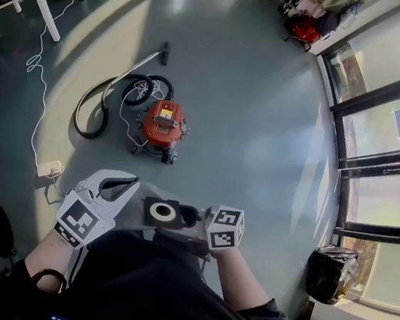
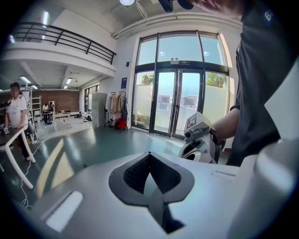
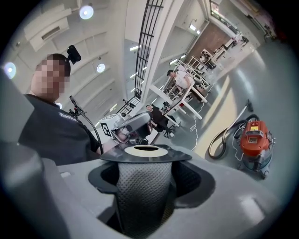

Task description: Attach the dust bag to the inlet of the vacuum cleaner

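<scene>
Dust bag (image 3: 145,186): grey cloth, matt, finely dimpled all over. Its collar (image 3: 107,158): flat, dark, smooth, with a pale matt ring (card or plastic, cannot tell). Vacuum cleaner (image 1: 162,123): orange-red shell, glossy. Floor (image 1: 261,127): smooth grey, sheened, mirroring window light.

Grey dust bag (image 3: 145,198) gripped in right gripper (image 3: 146,175)
</scene>
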Available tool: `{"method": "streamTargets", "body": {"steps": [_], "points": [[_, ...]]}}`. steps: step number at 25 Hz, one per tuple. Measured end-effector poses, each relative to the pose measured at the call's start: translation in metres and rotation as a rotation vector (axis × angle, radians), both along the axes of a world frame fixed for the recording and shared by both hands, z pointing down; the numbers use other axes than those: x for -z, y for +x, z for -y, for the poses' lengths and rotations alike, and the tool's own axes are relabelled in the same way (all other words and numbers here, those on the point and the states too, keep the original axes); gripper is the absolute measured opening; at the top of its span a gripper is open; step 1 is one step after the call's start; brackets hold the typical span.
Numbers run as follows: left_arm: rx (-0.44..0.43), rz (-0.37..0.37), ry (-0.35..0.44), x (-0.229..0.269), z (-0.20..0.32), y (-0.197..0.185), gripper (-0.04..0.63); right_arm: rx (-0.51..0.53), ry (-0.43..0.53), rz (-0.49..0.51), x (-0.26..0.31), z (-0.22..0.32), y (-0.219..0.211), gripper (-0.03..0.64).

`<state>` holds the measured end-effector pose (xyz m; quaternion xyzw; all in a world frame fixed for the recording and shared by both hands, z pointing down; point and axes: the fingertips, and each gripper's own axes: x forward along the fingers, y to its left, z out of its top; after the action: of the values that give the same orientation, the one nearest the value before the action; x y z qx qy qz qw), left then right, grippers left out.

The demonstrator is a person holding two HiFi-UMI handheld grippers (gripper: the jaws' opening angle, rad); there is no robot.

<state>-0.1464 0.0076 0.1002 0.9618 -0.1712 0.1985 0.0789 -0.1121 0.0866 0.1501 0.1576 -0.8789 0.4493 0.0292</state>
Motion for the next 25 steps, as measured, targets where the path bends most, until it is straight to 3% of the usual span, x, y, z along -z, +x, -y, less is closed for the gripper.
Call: {"method": "streamTargets", "body": {"steps": [9, 13, 16, 25], "points": [[0.091, 0.004, 0.021, -0.005, 0.016, 0.038, 0.017, 0.067, -0.03, 0.045, -0.02, 0.008, 0.038, 0.288], [0.127, 0.047, 0.045, -0.017, 0.028, 0.053, 0.017, 0.088, -0.045, 0.051, -0.035, 0.018, 0.057, 0.288], [0.134, 0.084, 0.063, -0.023, 0.037, 0.06, 0.017, 0.097, -0.052, 0.064, -0.042, 0.026, 0.064, 0.288], [0.158, 0.093, 0.066, -0.044, 0.047, 0.071, 0.017, 0.12, -0.069, 0.076, -0.062, 0.034, 0.076, 0.288]]}}
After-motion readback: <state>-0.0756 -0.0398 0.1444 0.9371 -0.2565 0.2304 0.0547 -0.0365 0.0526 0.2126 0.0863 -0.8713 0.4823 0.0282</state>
